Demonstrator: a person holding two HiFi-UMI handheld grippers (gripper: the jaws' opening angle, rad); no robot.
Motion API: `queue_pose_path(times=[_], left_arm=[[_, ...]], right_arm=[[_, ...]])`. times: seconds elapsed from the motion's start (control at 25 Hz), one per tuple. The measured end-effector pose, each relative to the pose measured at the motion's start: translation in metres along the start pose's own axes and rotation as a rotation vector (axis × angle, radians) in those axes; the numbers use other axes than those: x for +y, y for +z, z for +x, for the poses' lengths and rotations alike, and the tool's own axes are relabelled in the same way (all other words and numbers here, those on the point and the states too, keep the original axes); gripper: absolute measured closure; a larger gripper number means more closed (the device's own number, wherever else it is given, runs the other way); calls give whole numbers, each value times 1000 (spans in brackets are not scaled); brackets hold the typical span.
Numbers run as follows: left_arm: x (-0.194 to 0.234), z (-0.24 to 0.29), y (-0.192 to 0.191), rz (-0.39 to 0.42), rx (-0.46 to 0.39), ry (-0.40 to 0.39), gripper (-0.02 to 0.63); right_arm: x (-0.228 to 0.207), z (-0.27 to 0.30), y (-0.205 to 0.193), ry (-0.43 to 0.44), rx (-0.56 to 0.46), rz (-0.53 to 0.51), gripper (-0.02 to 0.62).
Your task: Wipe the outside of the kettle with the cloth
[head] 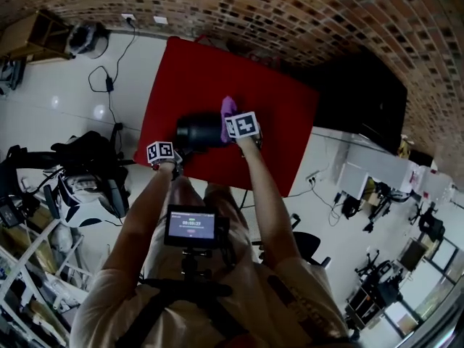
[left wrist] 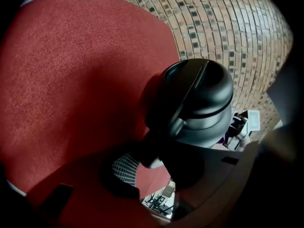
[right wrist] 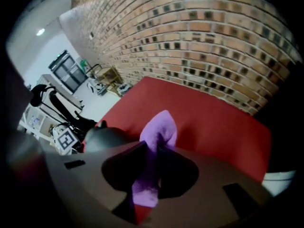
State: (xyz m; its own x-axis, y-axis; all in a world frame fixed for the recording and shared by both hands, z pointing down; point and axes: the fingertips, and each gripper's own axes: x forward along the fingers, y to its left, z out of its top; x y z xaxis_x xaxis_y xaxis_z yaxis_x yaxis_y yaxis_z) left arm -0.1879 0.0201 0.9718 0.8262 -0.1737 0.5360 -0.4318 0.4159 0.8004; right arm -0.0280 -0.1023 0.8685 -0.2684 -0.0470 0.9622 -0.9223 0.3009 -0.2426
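A black kettle [head: 199, 130] sits near the front of the red table [head: 275, 107]. In the left gripper view the kettle [left wrist: 194, 99] fills the middle and its handle [left wrist: 159, 148] runs down between the jaws. My left gripper [left wrist: 156, 175] is closed on that handle; in the head view it [head: 179, 149] sits at the kettle's near-left side. My right gripper [right wrist: 152, 175] is shut on a purple cloth [right wrist: 161, 132], which sticks up past the fingertips. In the head view this gripper [head: 235, 133] is at the kettle's right side, with the cloth [head: 229, 107] just beyond it.
The table stands against a brick wall [head: 290, 20]. Its front edge [head: 217, 187] is close under both grippers. Black bags and gear [head: 87, 158] lie on the white floor at left, and a cable [head: 109, 78] trails behind them. A small screen [head: 192, 227] hangs at the person's chest.
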Motion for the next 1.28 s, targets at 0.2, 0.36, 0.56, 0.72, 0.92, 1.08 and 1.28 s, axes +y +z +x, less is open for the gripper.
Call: queue_pose_path(times=[0.2, 0.36, 0.56, 0.72, 0.92, 1.08, 1.28], left_arm=[[0, -2, 1, -13, -16, -7, 468], [1, -4, 0, -12, -18, -14, 469], [0, -4, 3, -3, -33, -25, 469], [-7, -9, 5, 27, -37, -27, 469], [-15, -15, 6, 43, -57, -55, 469], [-35, -31, 29, 70, -171, -104, 469], [-73, -57, 66, 106, -297, -143, 469]], right_arm=[[-24, -47, 5, -53, -160, -98, 509], [112, -62, -10, 164, -309, -421, 508], [182, 15, -51, 197, -315, -572, 505], [147, 6, -54, 108, -394, -552, 506], [28, 2, -106, -36, -313, -330, 506], [-85, -20, -149, -165, -313, 65, 506], [-95, -57, -180, -60, -423, 175, 506]])
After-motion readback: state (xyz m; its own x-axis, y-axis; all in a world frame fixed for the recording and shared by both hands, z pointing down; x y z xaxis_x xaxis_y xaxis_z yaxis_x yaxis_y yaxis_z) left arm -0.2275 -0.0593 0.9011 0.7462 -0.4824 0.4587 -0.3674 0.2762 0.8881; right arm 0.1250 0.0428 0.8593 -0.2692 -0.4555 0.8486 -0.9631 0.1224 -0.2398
